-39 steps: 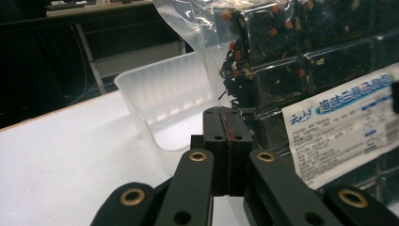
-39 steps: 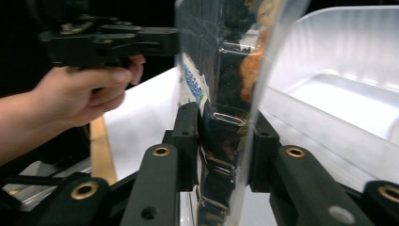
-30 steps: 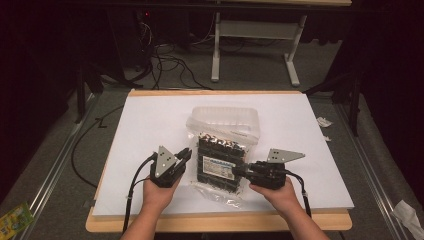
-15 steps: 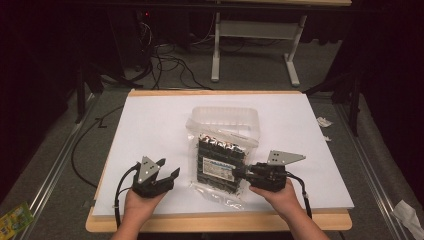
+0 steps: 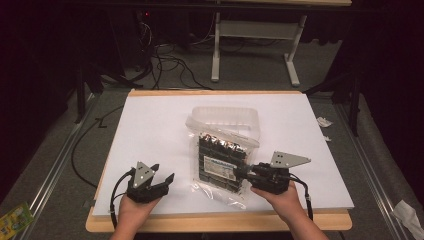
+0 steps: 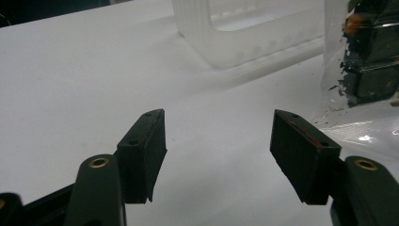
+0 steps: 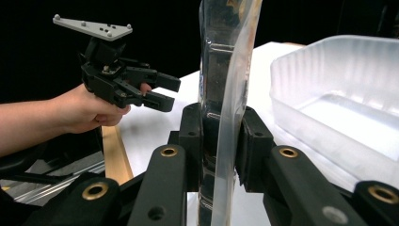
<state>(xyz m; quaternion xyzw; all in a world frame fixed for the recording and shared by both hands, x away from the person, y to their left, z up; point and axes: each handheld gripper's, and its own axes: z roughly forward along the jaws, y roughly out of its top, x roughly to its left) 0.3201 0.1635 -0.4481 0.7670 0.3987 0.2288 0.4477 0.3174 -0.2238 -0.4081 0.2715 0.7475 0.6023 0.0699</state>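
- The clear plastic bag packed with dark, glossy block-shaped packets (image 5: 220,162) lies near the middle of the white sheet covering the table (image 5: 150,130), its far end resting against the clear, ribbed plastic tub (image 5: 227,120) that sits just behind it.
- The right gripper (image 5: 241,171), black with a grey three-cornered plate on top, is clamped on the bag's right edge. In the right gripper view its two black pads (image 7: 190,141) press the bag's plastic film (image 7: 221,117) from both sides, so the grip is firm and on the bag.
- The left gripper (image 5: 162,181) sits at the near left of the sheet, well apart from the bag, with bare white sheet between them.
- Its jaws have just been opening; they now stand wide apart, with nothing between them. In the left gripper view only the white sheet shows in the gap (image 6: 214,141), with the bag (image 6: 367,66) off to the right and the tub (image 6: 244,33) farther back.
- The person's left hand (image 5: 131,210) and right hand (image 5: 282,200) come in from the near edge of the table, each wrapped around its gripper.
- A black cable (image 5: 116,192) loops from the left gripper across the wooden table edge (image 5: 215,223).
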